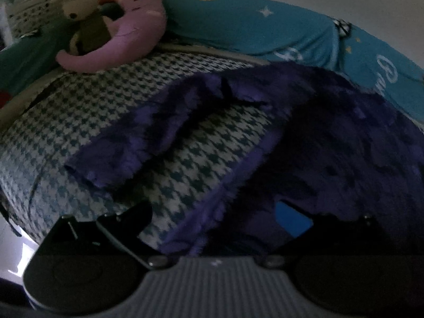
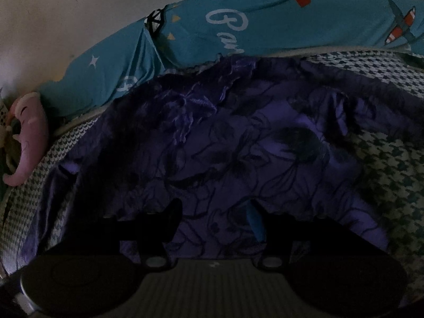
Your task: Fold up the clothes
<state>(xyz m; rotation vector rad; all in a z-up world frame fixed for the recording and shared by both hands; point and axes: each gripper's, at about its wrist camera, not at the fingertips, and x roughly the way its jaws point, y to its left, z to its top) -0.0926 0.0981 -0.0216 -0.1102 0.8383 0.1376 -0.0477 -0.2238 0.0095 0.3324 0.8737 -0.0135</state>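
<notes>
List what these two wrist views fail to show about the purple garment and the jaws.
- Purple garment, near hem: right wrist view, hidden behind the right gripper.
- Garment's right side: left wrist view, cut off by the frame edge and lost in shadow.
- Left gripper: cloth lies between its jaws, but darkness hides whether they pinch it.
- Right jaws: dim; contact with cloth unclear.
</notes>
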